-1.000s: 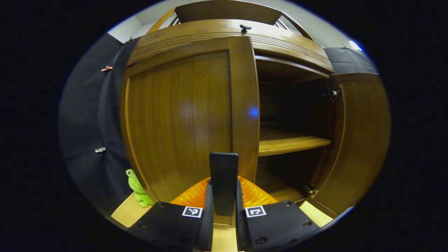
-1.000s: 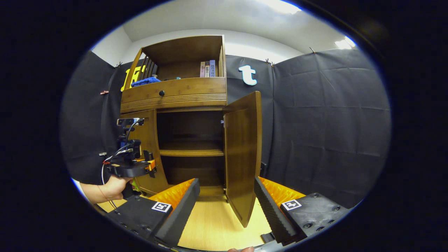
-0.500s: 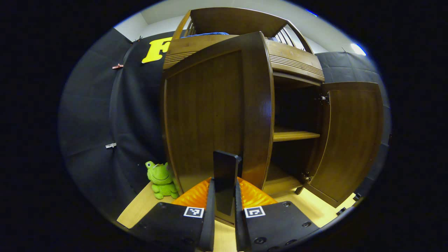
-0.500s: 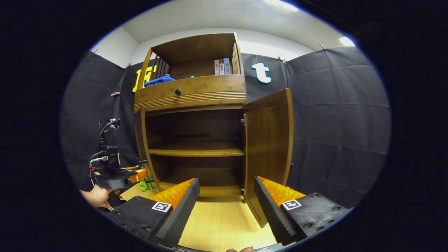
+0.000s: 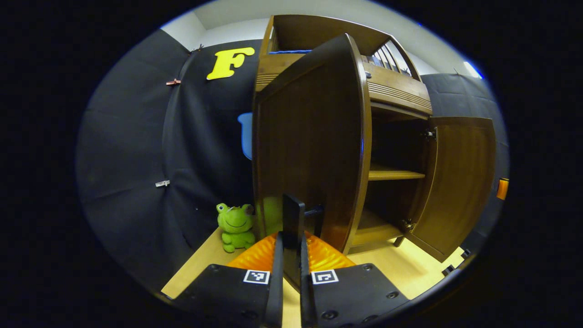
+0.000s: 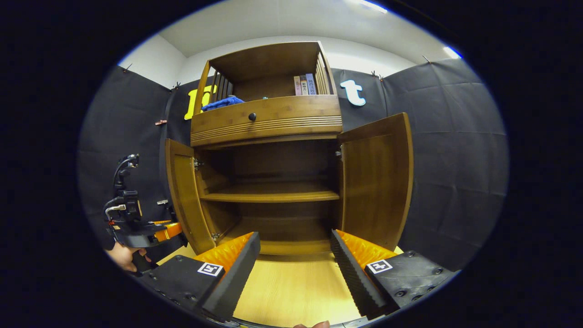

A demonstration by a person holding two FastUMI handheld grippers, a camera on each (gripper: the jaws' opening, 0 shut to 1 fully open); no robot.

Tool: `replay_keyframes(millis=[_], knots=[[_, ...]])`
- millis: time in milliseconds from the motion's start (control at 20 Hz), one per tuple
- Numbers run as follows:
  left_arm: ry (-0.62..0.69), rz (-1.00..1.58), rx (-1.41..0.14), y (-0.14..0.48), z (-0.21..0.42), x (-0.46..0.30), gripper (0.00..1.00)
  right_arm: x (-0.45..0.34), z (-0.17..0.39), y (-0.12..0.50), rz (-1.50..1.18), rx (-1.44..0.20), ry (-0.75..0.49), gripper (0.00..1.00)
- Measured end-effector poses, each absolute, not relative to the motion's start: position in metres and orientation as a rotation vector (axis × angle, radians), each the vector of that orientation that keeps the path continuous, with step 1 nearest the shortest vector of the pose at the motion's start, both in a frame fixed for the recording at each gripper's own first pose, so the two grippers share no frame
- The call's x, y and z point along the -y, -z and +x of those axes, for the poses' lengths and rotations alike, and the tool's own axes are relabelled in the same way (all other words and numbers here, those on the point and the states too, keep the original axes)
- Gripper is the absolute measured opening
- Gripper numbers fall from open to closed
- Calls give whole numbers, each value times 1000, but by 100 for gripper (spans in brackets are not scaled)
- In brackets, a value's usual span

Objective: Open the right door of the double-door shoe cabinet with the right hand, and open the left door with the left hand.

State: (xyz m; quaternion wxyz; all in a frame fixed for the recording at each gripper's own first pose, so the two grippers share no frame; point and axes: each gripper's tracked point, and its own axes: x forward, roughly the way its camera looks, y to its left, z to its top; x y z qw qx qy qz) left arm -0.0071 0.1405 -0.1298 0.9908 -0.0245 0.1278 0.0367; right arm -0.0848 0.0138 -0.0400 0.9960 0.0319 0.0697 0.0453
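Both doors of the brown wooden double-door shoe cabinet [image 6: 268,191] stand swung out, shelves bare inside. In the right gripper view the glossy brown left door [image 6: 182,193] sits at centre-left and the brown right door [image 6: 378,182] at centre-right, w/ the cabinet filling the middle.

Left gripper [image 5: 291,259], bottom centre of the left gripper view: black-and-orange fingers nearly closed, clamped on the flat black door handle [image 5: 293,228], which stands up btwn them at the left door's edge. Right gripper [image 6: 296,269], bottom of its own view: fingers spread wide, holding nothing, well back from the right door over the pale wood floor [image 6: 291,291].

Task looks about done; judged remaining step is letting go of the handle.

Risks:
- Pulling away before the fingers open could yank the left door further & strain its hinge.
- Swinging the door wider may push it into the green plush frog [image 5: 235,226], sitting just beside it at lower left.
- Right door is free, so it could drift.
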Motion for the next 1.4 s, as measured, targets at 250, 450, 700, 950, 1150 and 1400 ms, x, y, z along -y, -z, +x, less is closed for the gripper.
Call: replay_keyframes(millis=[250,450,700,950,1150,1400], knots=[[-110,-69,-244,128,-19,-179,11,-26,-87,38,44,-144,-113,99],[-130,-80,-234,129,-27,-211,10,-34,-82,36,48,-147,-124,99],[-59,-125,-225,129,-30,-226,8,-35,-73,40,58,-159,-114,98],[-71,-101,-231,129,-30,-230,9,-32,-62,39,56,-161,-103,98],[-131,-54,-208,121,-41,-240,20,-24,-56,40,46,-162,-95,98],[-214,-14,-148,102,-63,-255,84,-13,-50,42,47,-158,-100,100]])
